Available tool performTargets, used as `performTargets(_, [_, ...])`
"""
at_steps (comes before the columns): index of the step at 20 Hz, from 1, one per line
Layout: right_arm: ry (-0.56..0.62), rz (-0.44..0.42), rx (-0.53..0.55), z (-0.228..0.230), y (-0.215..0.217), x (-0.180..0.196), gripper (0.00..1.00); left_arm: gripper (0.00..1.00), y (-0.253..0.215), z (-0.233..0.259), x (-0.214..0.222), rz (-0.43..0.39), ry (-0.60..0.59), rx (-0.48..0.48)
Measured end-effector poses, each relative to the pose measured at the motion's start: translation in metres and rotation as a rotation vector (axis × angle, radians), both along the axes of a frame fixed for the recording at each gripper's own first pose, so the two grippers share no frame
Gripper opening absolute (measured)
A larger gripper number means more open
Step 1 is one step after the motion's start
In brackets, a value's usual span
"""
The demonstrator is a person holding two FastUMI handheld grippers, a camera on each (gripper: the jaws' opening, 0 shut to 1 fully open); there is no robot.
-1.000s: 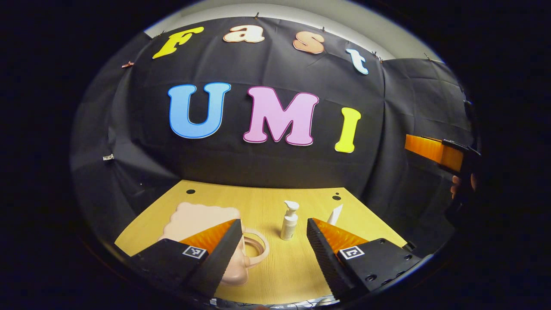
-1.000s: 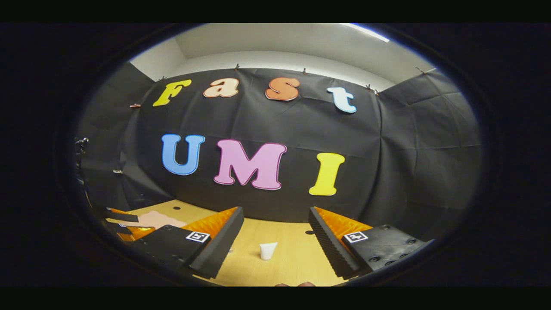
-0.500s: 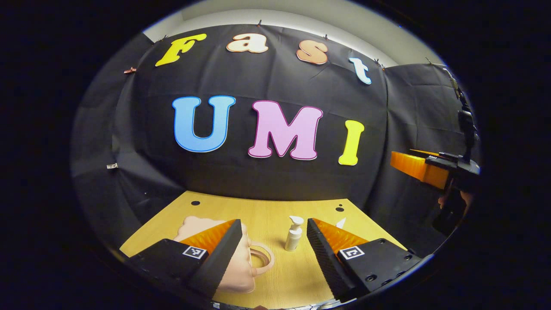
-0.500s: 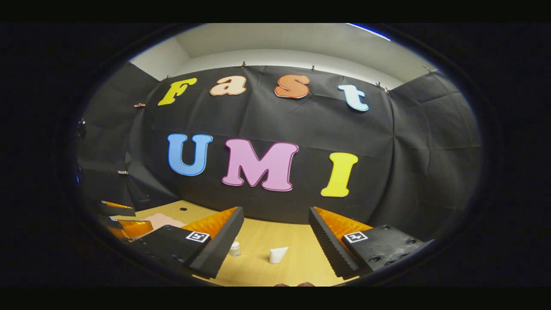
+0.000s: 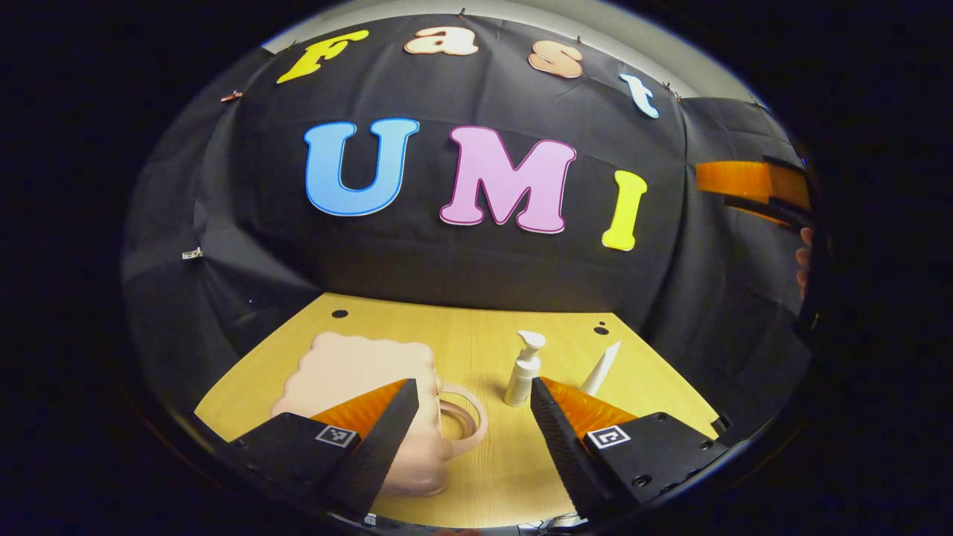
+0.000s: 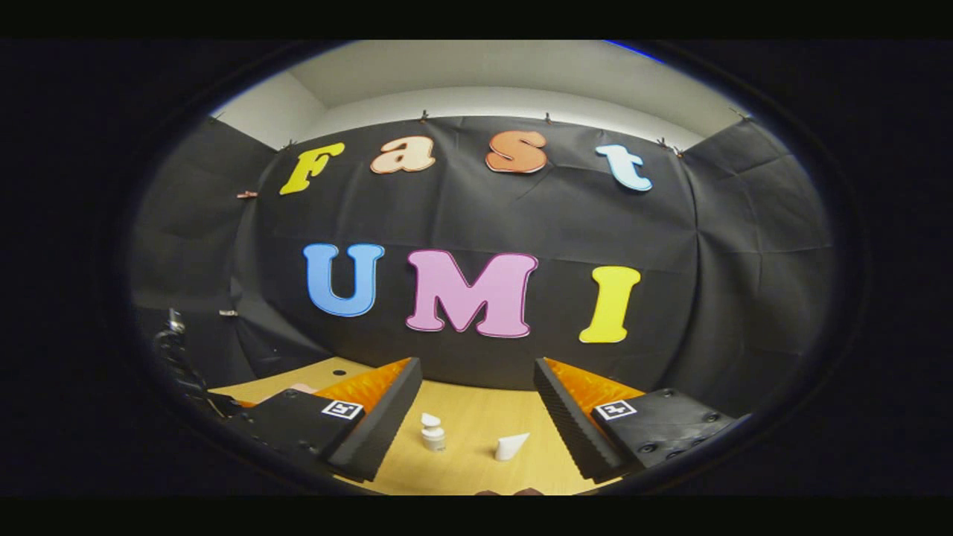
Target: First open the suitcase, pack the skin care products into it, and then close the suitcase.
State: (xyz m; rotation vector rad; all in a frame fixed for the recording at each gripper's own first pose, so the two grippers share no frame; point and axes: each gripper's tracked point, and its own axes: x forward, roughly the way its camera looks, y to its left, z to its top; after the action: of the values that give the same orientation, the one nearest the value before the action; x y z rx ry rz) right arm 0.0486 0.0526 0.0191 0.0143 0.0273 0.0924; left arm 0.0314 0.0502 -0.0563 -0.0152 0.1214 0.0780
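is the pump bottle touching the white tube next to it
Apart. In the left gripper view, bare table shows between the pump bottle and the white tube; the right gripper view shows the same gap.

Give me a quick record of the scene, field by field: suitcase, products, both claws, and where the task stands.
suitcase: pink case with loop handle, lying shut on the wooden table
products: white pump bottle upright; white tube beside it, apart
left claw: open, above the table, holding nothing
right claw: open, holding nothing
task stage: suitcase not yet opened, nothing packed
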Motion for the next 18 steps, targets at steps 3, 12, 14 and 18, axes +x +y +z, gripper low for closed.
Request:
performTargets(3, [0.002, -0.033, -0.046, -0.004, -0.018, -0.006, 0.97, 0.96, -0.006, -0.035, 0.024, -0.005, 0.111, 0.022])
performTargets(12, [0.053, -0.009, -0.078, -0.031, -0.057, 0.023, 0.96, 0.97, -0.012, -0.110, 0.104, 0.056, 0.352, 0.063])
performTargets(14, [0.070, -0.003, -0.057, -0.036, -0.065, 0.039, 0.96, 0.97, -0.012, -0.123, 0.111, 0.068, 0.396, 0.061])
performTargets(18, [0.084, 0.028, -0.058, -0.044, -0.081, 0.066, 0.96, 0.96, -0.012, -0.136, 0.131, 0.099, 0.435, 0.160])
